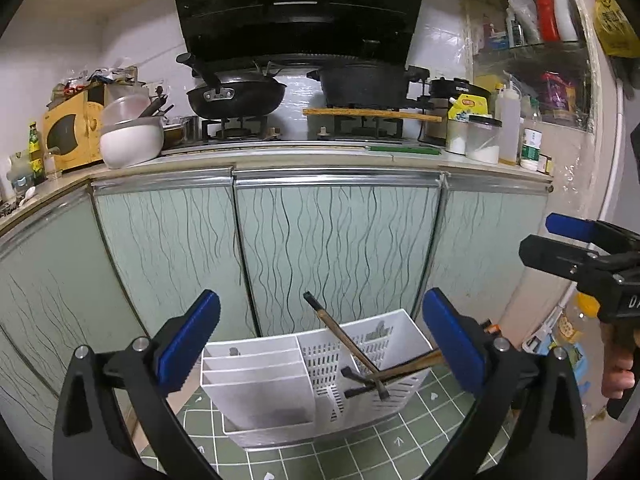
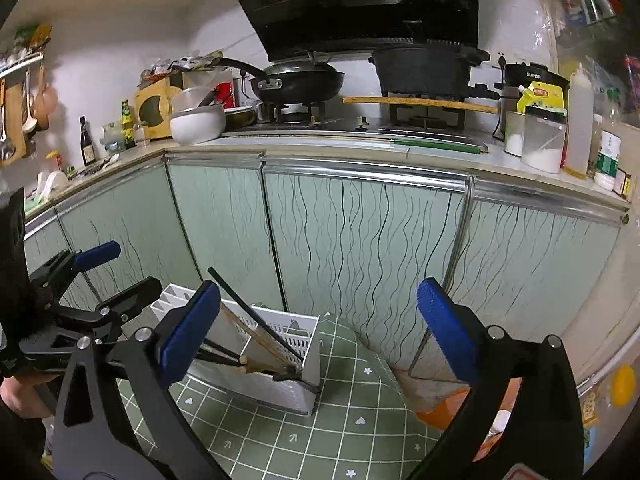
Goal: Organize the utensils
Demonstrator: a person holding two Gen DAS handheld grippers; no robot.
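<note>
A white plastic utensil caddy (image 1: 256, 392) stands on a green grid-patterned cloth (image 1: 372, 448). Several chopsticks (image 1: 352, 344), dark and brown, lean crossed in its perforated right compartment; the solid left compartments look empty. My left gripper (image 1: 320, 296) hovers just in front of and above the caddy, open, with nothing between its blue pads. My right gripper (image 2: 319, 285) is also open and empty, to the right of the caddy (image 2: 280, 388) and the chopsticks (image 2: 256, 320). Each gripper shows in the other's view: the right gripper (image 1: 548, 240) at the right edge, the left gripper (image 2: 120, 276) at the left.
Pale green cabinet doors (image 1: 340, 248) rise right behind the caddy. Above them a counter holds a wok (image 1: 236, 96), a black pot (image 1: 360, 84), a white bowl (image 1: 130, 140) and jars (image 1: 484, 140). An orange object (image 2: 440, 412) lies on the floor at the right.
</note>
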